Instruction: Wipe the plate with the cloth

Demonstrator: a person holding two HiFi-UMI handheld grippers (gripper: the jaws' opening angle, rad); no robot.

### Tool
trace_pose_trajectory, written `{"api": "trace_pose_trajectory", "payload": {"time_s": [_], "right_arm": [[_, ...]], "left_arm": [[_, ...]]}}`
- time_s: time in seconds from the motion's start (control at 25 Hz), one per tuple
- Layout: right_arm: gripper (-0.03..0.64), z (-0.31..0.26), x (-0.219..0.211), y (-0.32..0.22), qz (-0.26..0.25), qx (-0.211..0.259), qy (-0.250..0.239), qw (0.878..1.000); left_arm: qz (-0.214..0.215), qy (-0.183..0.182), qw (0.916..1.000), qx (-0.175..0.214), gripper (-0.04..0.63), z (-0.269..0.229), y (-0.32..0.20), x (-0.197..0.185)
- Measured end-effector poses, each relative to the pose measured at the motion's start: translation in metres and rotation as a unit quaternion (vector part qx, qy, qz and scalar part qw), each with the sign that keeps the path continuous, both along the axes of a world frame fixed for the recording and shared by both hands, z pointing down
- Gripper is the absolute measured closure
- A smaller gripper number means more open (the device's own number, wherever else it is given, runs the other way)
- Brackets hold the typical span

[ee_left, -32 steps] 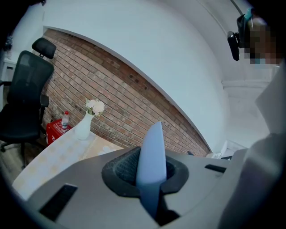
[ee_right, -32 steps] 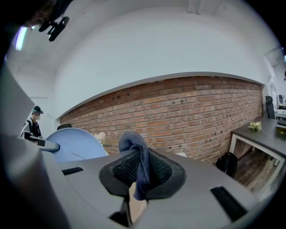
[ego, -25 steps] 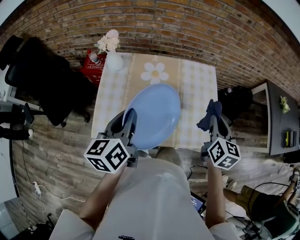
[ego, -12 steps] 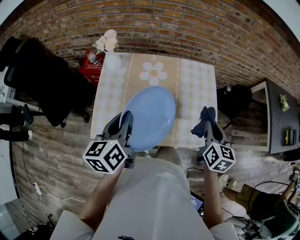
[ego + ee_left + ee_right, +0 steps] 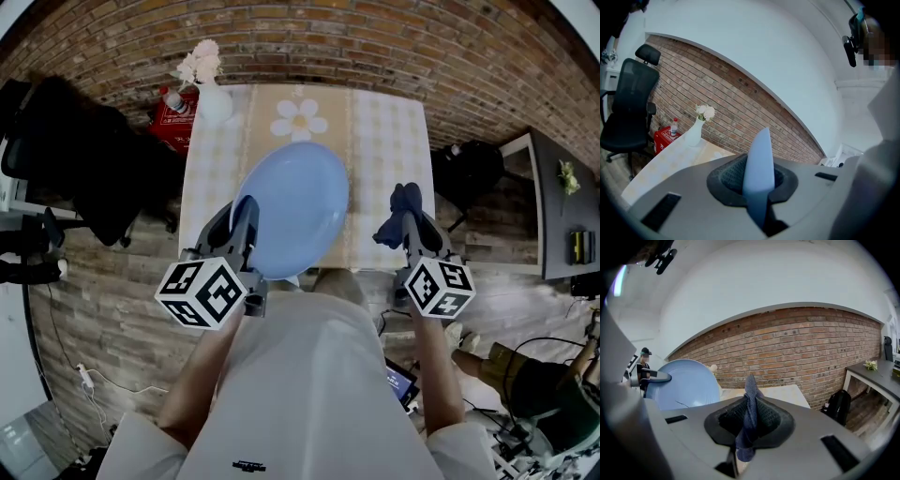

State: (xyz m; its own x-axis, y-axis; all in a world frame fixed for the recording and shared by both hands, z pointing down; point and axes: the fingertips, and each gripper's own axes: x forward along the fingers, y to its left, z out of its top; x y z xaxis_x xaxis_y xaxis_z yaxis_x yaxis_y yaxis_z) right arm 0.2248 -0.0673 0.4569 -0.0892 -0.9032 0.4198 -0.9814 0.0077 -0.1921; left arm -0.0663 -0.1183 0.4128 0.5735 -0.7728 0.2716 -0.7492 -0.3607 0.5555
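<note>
Plate [image 5: 291, 208]: blue, empty, raised on a tilt above the table [image 5: 394, 141]. Left gripper [image 5: 246, 225] is clamped on its rim at 8 o'clock.
Cloth [image 5: 398, 211]: dark blue, bunched, pinched in the closed right gripper [image 5: 408, 225] at the plate's 3 o'clock, not touching it.
Vase [image 5: 211, 98]: white, holds pale flowers [image 5: 199, 64], at 11 o'clock on the table.
Change: cloth is slightly nearer the plate's rim than a second ago; both grips are unchanged.

White vase [image 5: 214, 104] on checked table [image 5: 394, 155]; black chair [image 5: 80, 173] beside it.
</note>
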Motion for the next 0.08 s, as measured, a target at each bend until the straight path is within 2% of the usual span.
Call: {"api": "trace_pose_trajectory", "payload": {"time_s": [0.08], "right_arm": [[0.555, 0.0022, -0.0037, 0.0003, -0.008, 0.000, -0.001, 1.000]], "left_arm": [[0.000, 0.002, 1.0000, 0.002, 0.548, 0.0004, 0.0021, 0.0012]]}}
